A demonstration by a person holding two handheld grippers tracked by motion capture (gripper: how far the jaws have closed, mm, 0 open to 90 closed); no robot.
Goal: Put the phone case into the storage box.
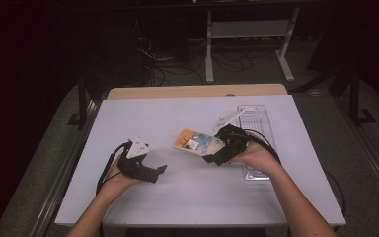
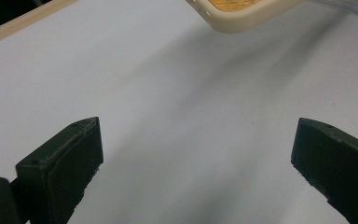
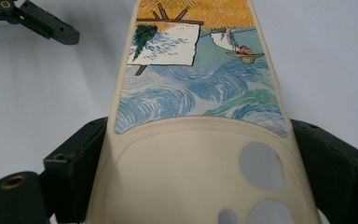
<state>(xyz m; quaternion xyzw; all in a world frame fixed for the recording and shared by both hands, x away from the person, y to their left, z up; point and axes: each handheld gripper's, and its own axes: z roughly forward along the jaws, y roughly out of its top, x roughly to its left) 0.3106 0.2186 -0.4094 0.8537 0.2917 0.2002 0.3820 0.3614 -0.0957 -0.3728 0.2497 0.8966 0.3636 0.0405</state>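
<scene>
Phone case is pinched in your right gripper by its camera-cutout end, with the painted part sticking out over the counter toward your left gripper. From the high view I honestly can't tell if the far end is resting on the counter or floating just above it.

Main thing I'd worry about: you've got it by one end only, and the case looks like soft, smooth stuff. The jaws sit on its two long edges, so squeeze harder and it could bow or pop out sideways; go lighter and the long free end could droop and swivel in the grip.

Your left gripper is spread wide, nothing in it, hovering low over the counter a bit apart from the case's near corner. If you bring it in for a second grab, come in square. Clip that corner with one jaw and you'll just lever the case out of the right one.

Also the clear tray sits right behind your right hand, so a quick pull back could knock it.
</scene>
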